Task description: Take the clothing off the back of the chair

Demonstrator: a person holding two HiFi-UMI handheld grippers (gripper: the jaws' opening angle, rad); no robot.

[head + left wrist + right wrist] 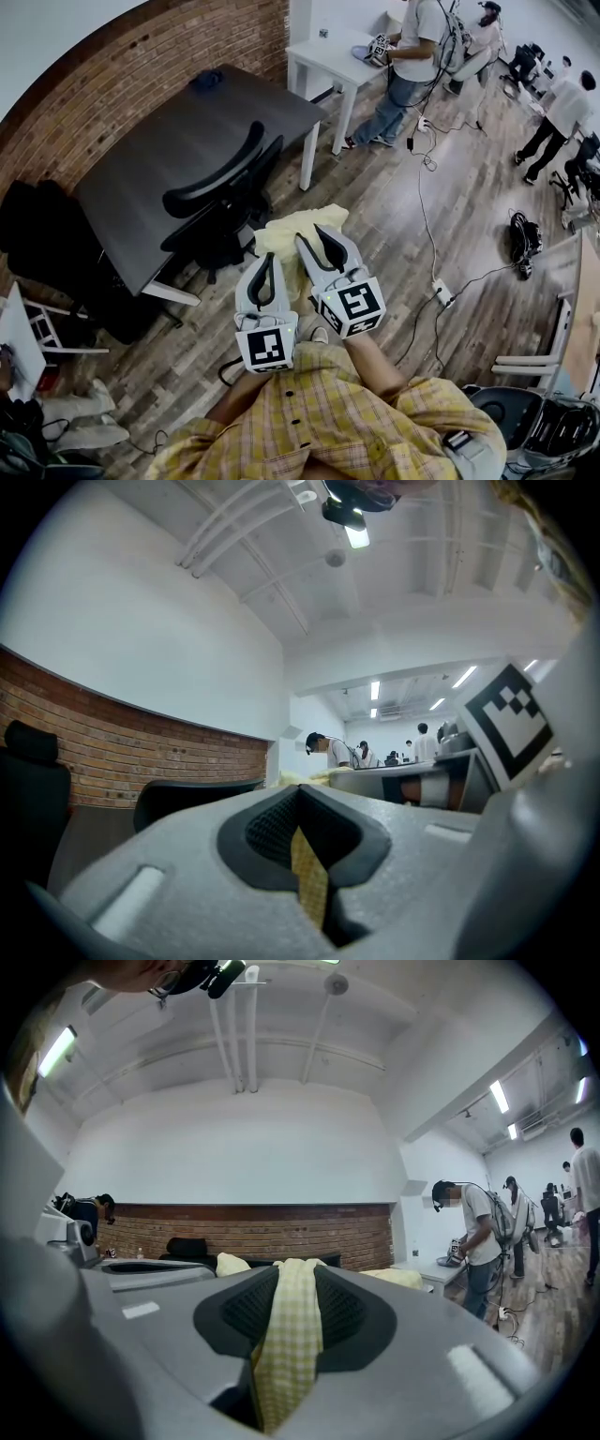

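The left tool [267, 260] pinches a thin fold of the pale yellow checked cloth garment [289, 231]. The right tool [324, 236] clamps a thicker fold (jaws slightly apart), just beside the black office chair [217, 201].

Side by side and level, left gripper [266, 260] and right gripper [312, 238], jaws of each pinching yellow cloth [289, 225]

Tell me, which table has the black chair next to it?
The dark table along the brick wall: the black chair stands at its edge. The white table beyond has a person standing at it, no chair.
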